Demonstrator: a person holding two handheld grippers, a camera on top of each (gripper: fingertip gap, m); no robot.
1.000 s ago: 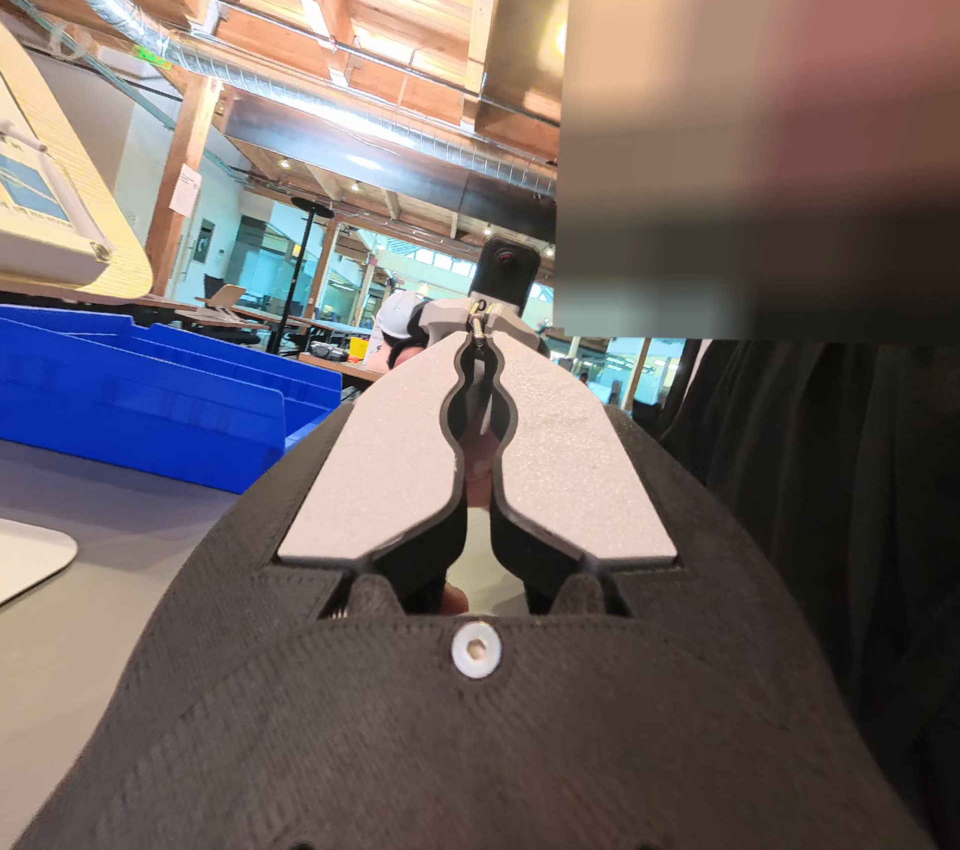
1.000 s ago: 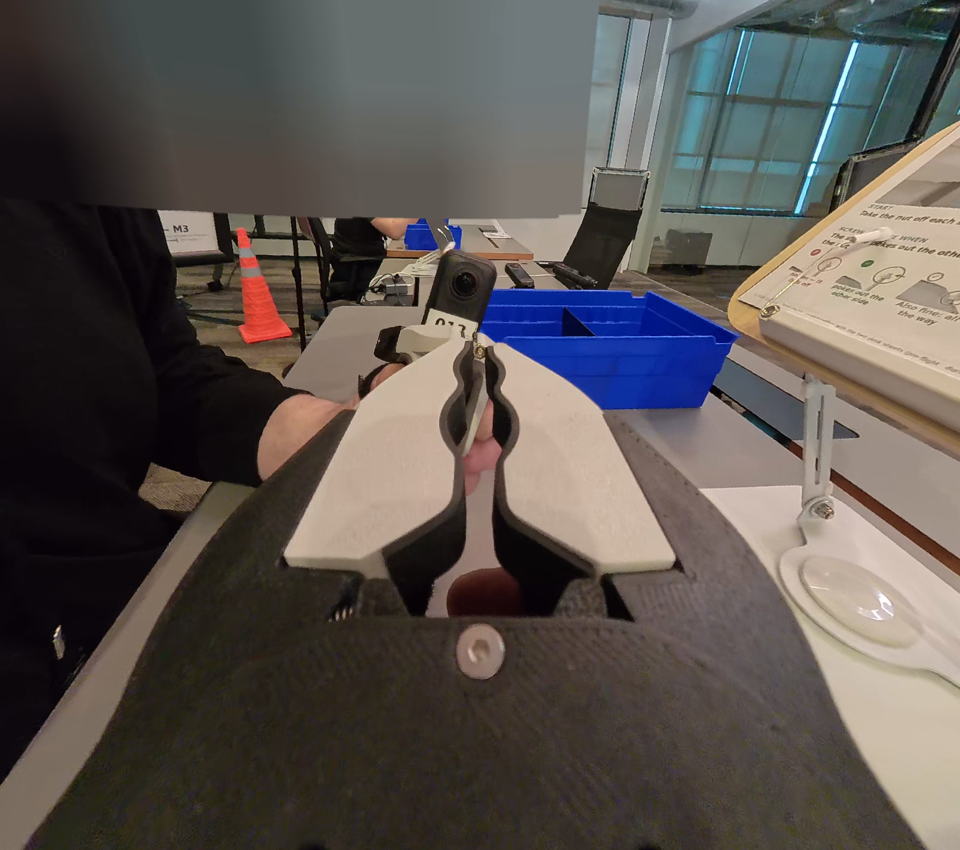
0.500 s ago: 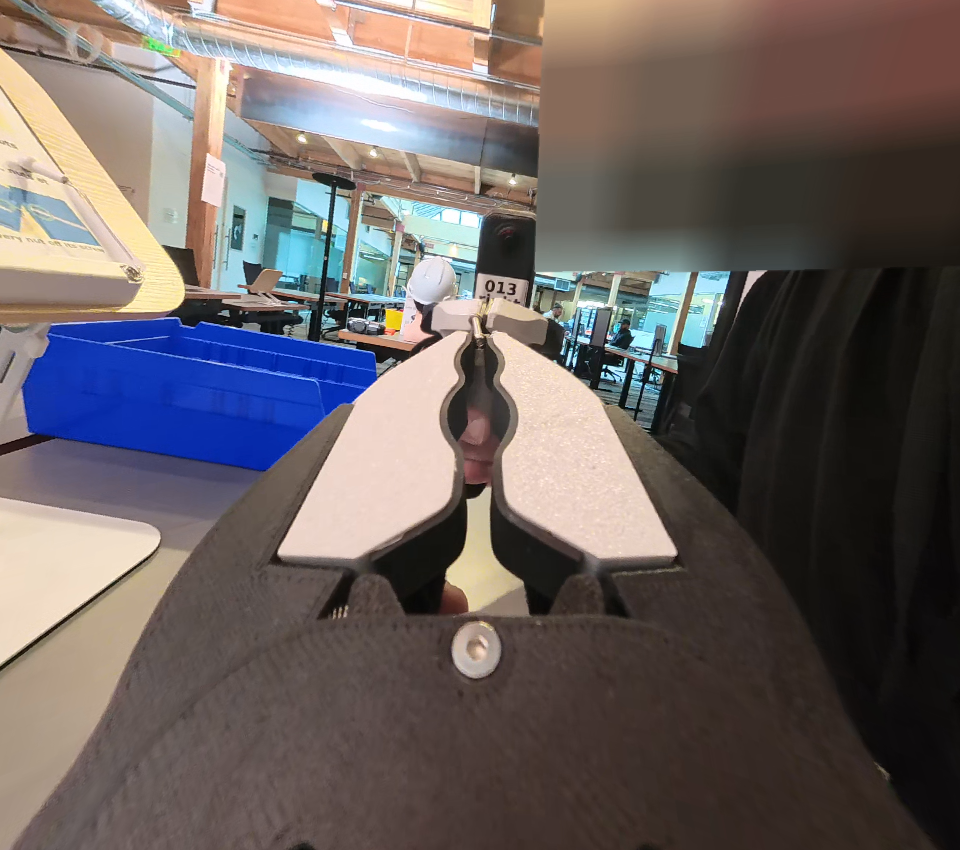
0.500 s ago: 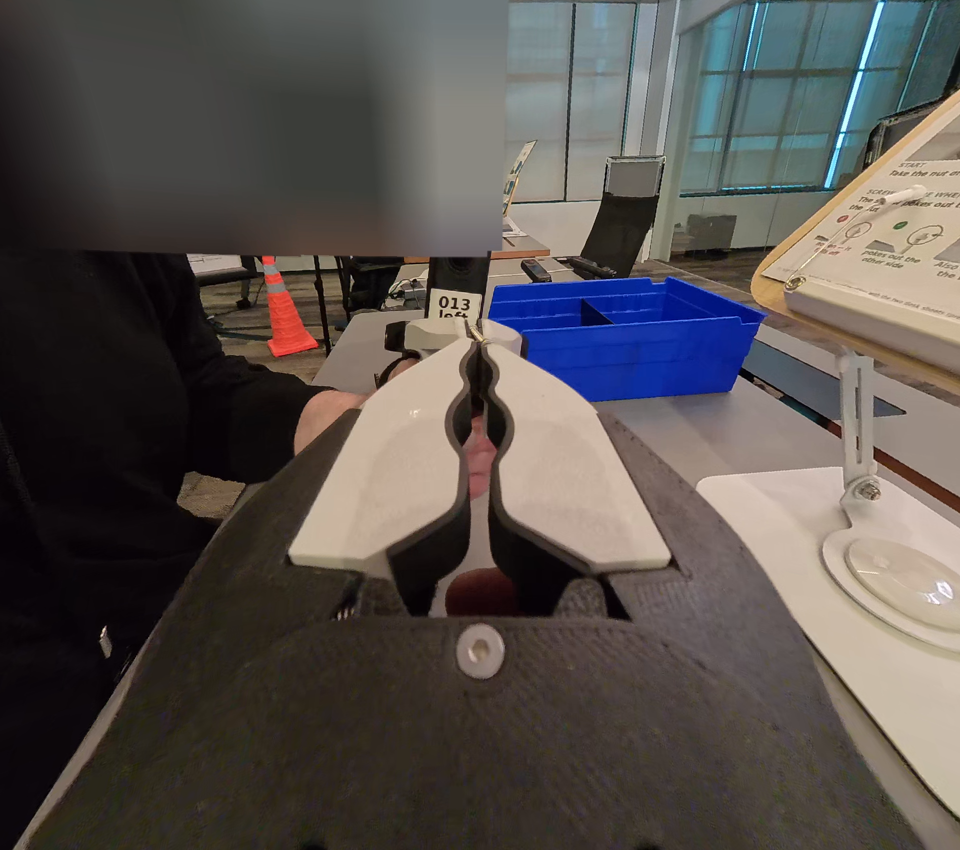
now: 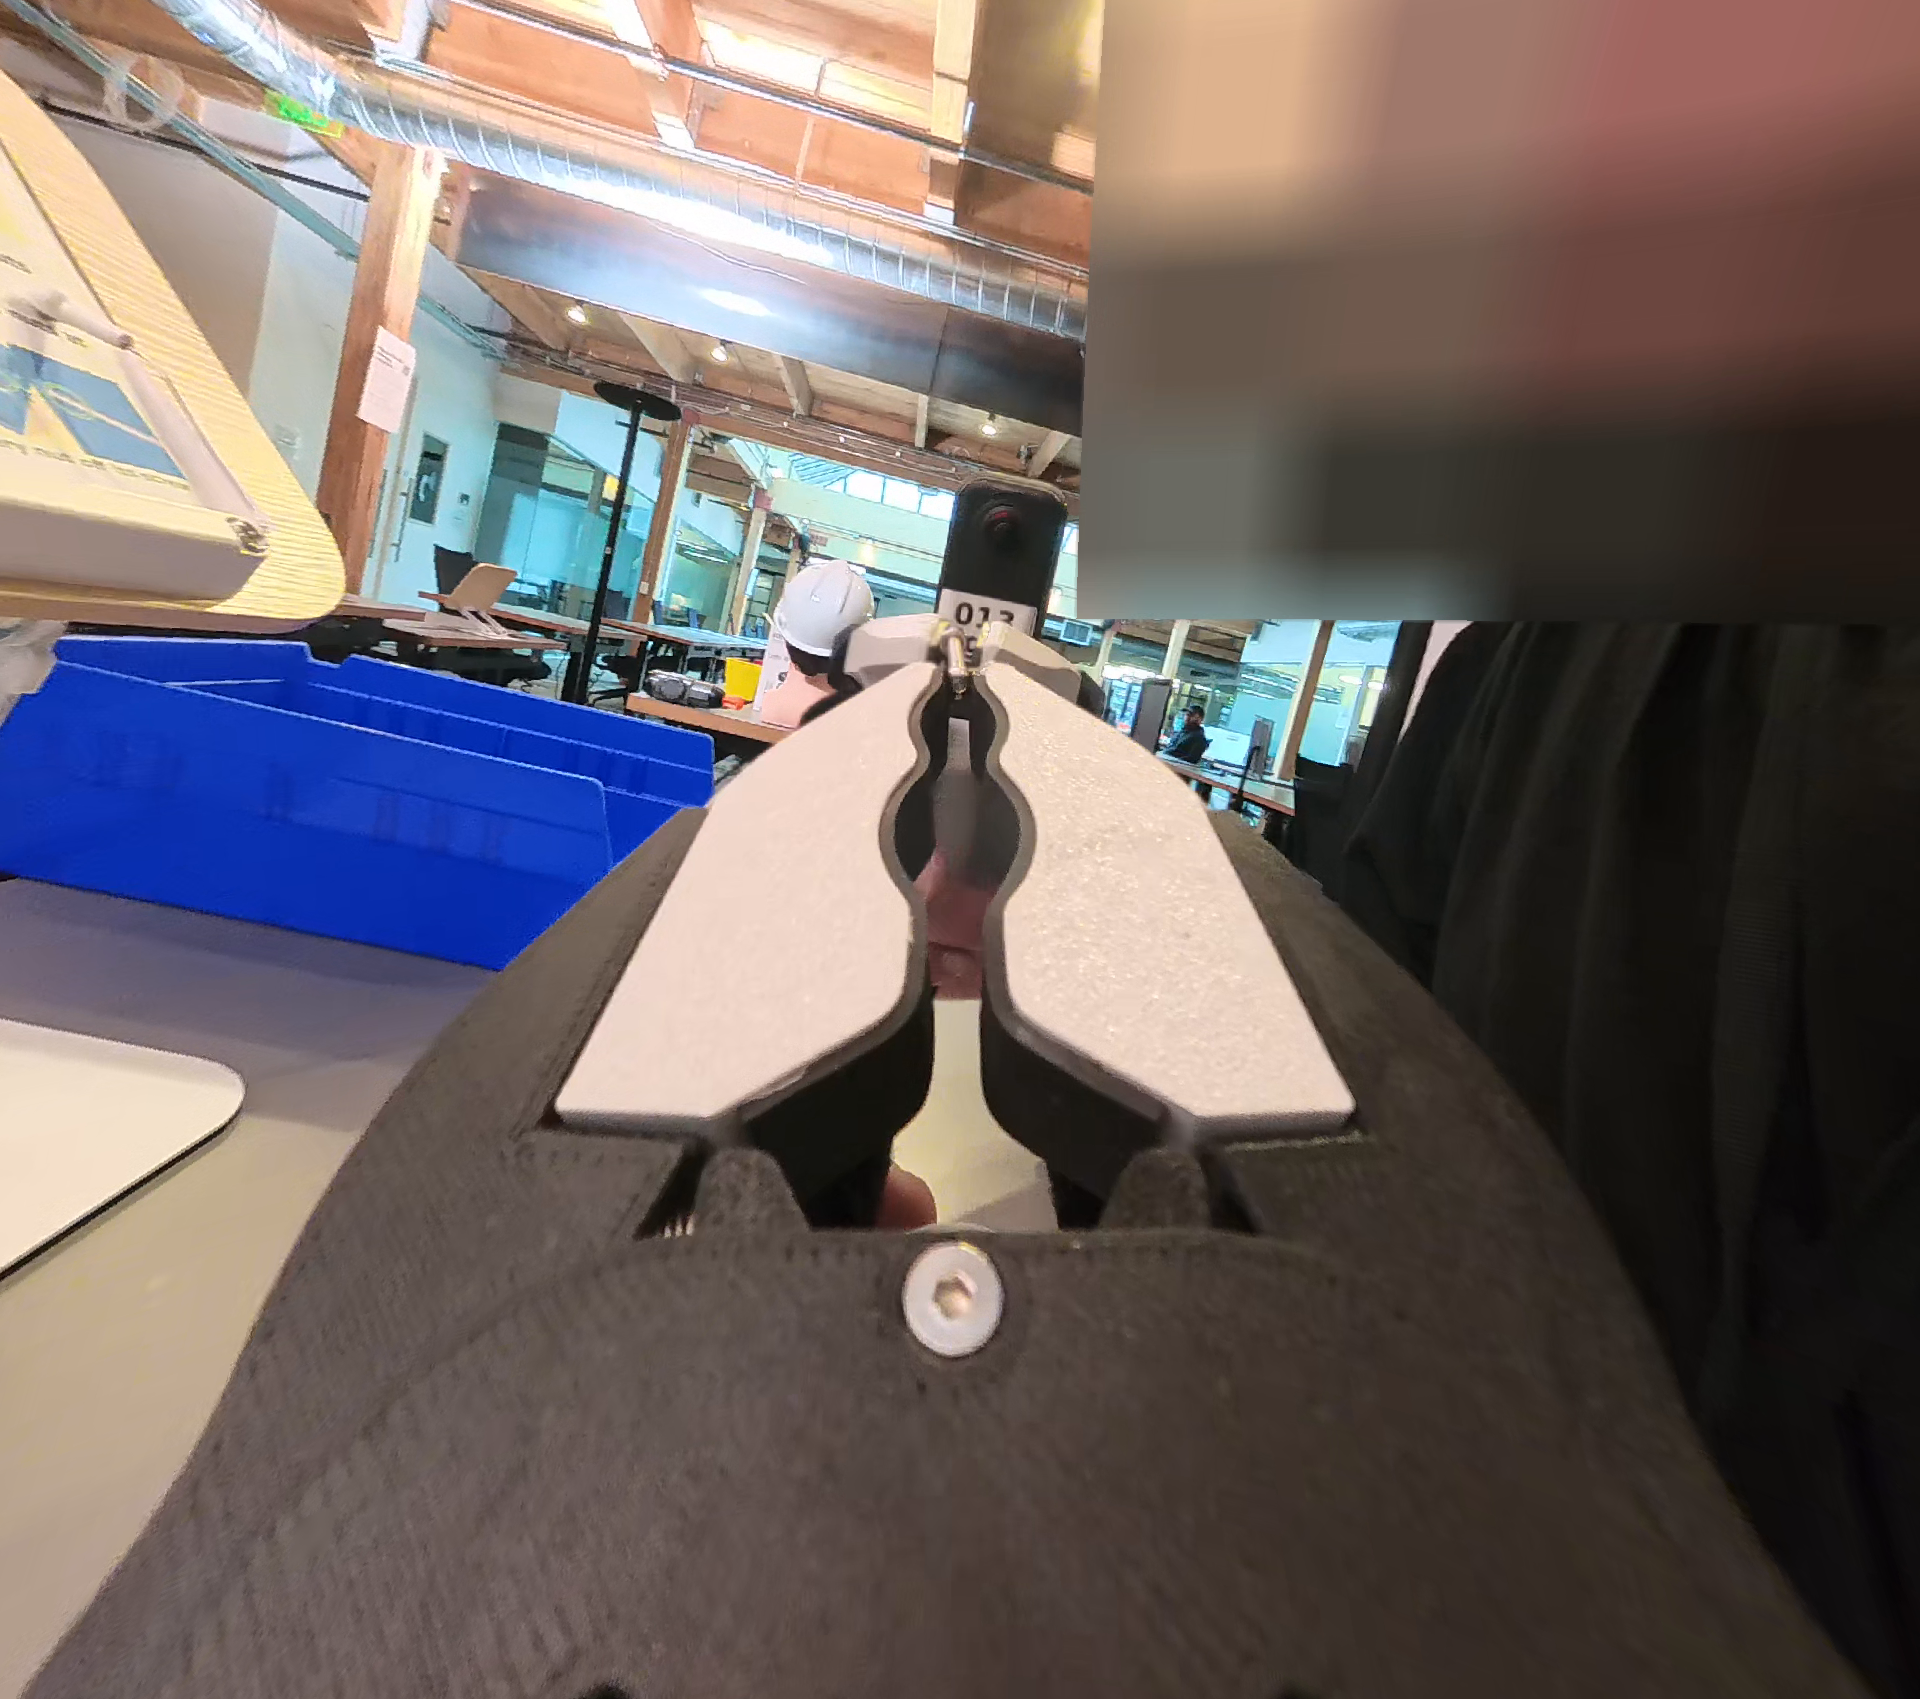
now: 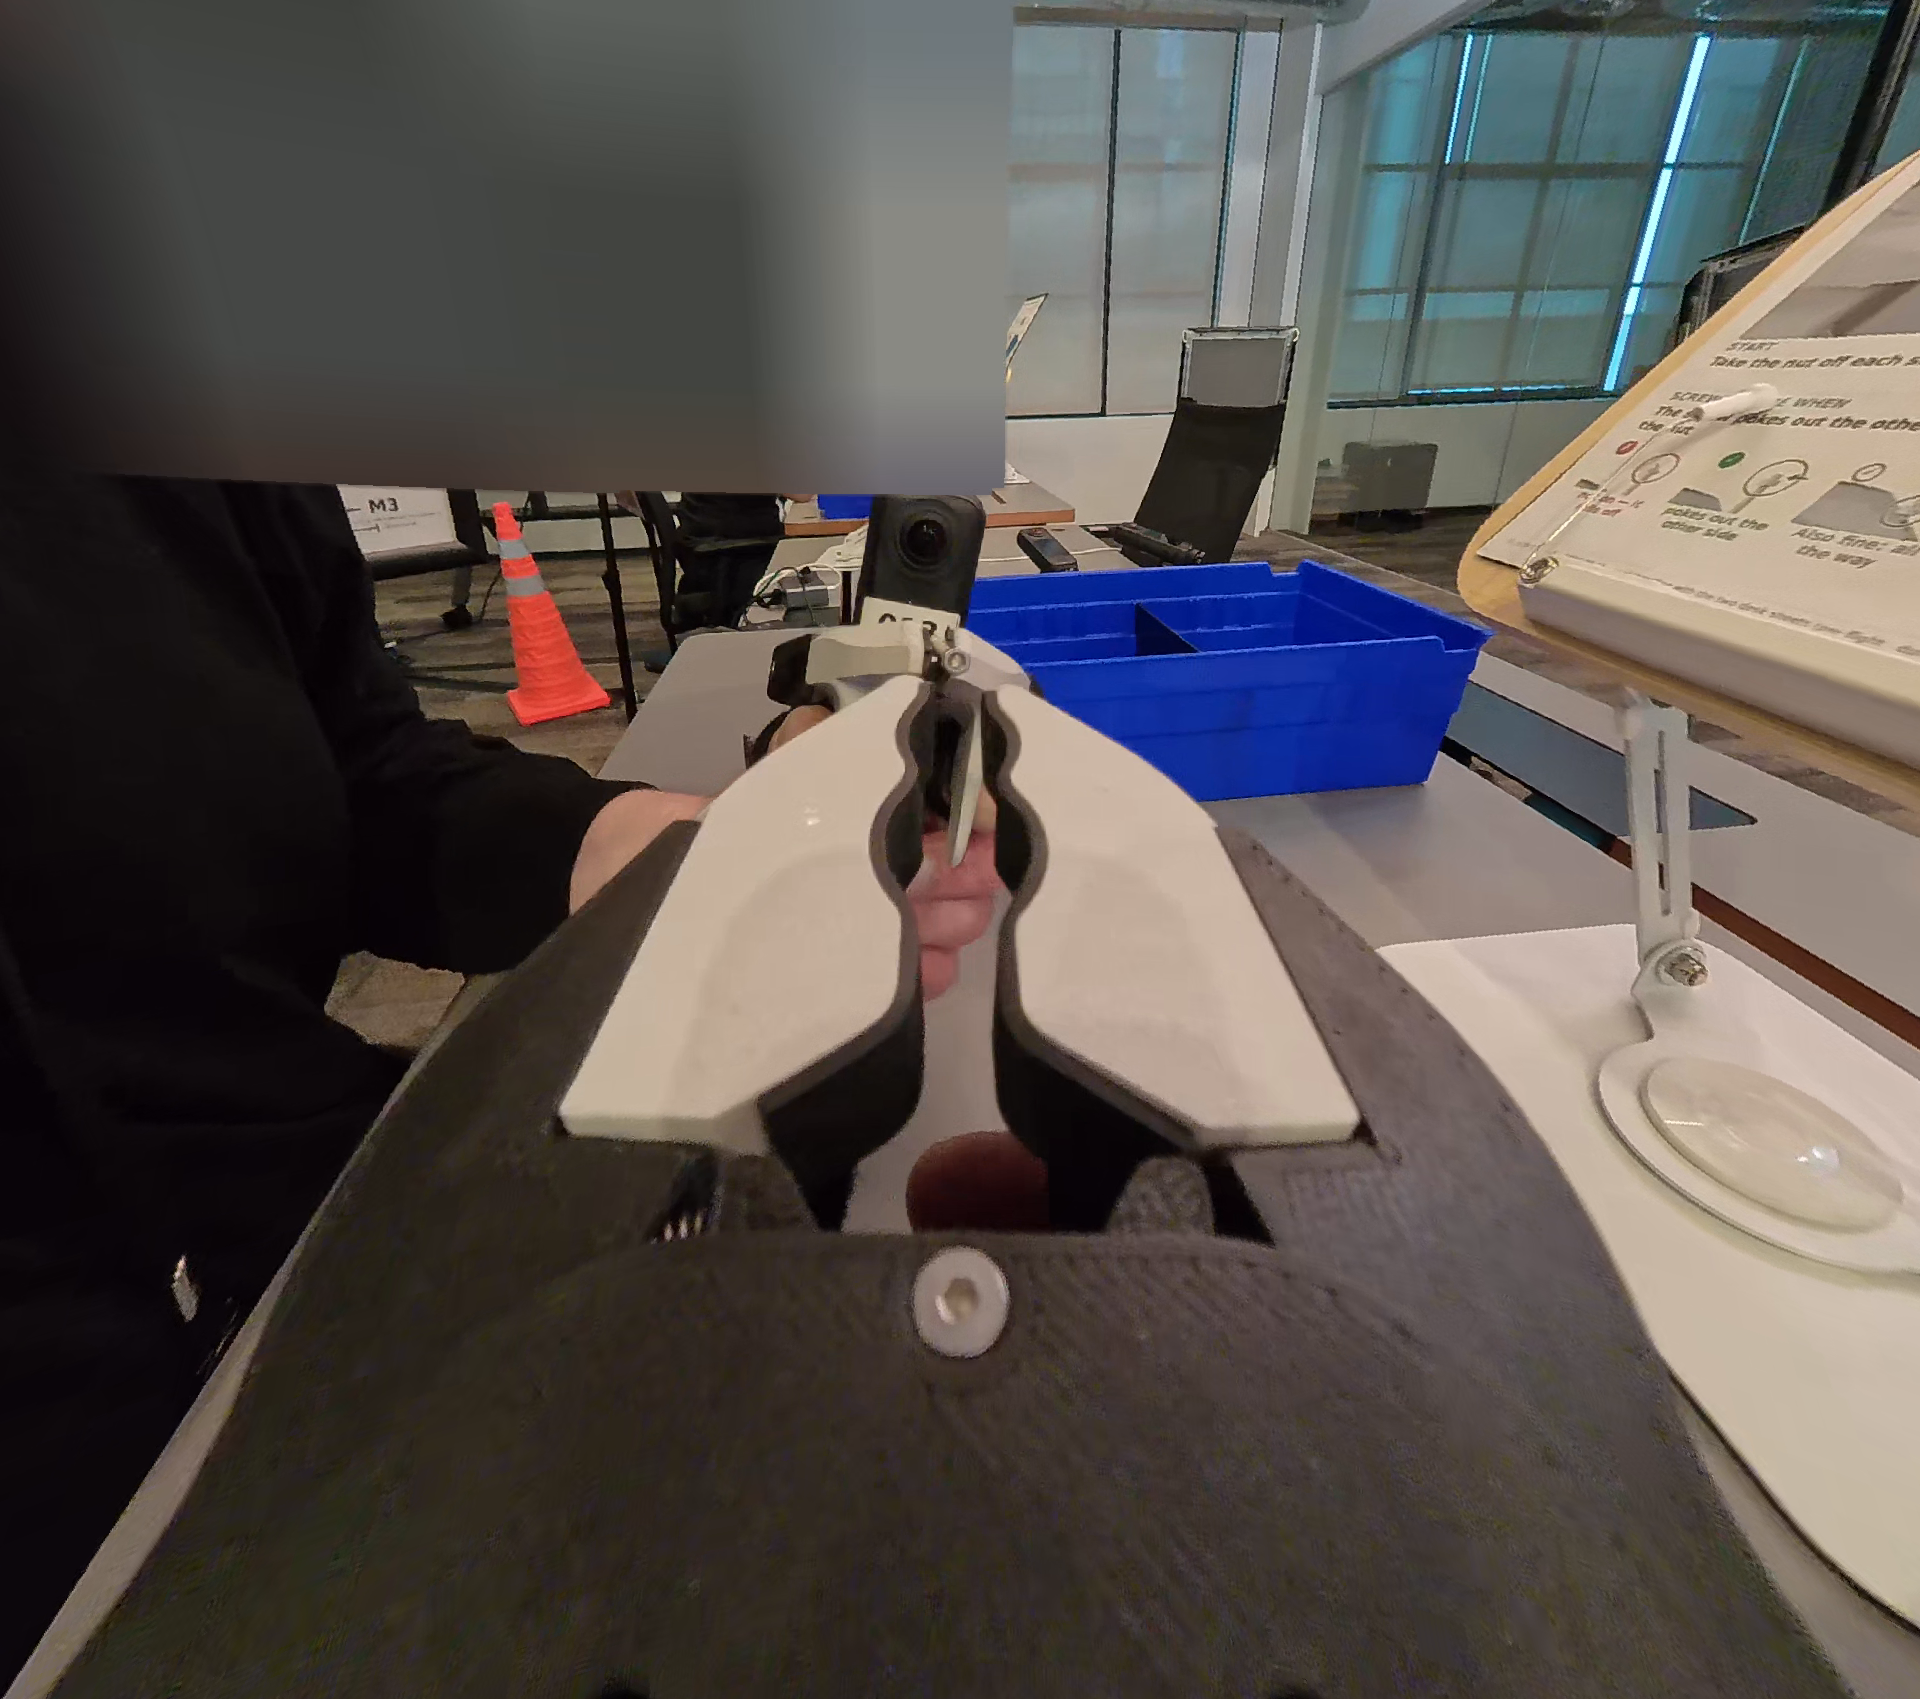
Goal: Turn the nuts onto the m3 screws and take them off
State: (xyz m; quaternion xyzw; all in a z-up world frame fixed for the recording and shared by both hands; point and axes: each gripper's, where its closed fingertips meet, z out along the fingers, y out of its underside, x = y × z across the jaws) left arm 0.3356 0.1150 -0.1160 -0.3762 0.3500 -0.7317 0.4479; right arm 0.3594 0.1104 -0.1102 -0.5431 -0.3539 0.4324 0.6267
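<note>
**Two grippers meet tip to tip over the table**

Above the grey table [image 6: 1351, 828], with the blue bin [image 6: 1226, 693] behind, the left gripper [image 5: 956, 685] and right gripper [image 6: 940, 683] face each other. Both jaws are pinched nearly closed on a small metal screw [image 5: 950, 667] with its nut [image 6: 956, 662], held between the touching tips.

Writing is showing in four places, not quoting any. A white label [image 5: 982, 613] is sitting on the black camera [image 5: 1003, 527]. An instruction sheet [image 6: 1787, 444] is lying on the tilted wooden board [image 6: 1488, 553]. A white sign [image 6: 395, 511] is standing behind the orange cone [image 6: 540, 621]. A paper notice [image 5: 384, 392] is hanging on the wooden post [image 5: 353, 506].
</note>
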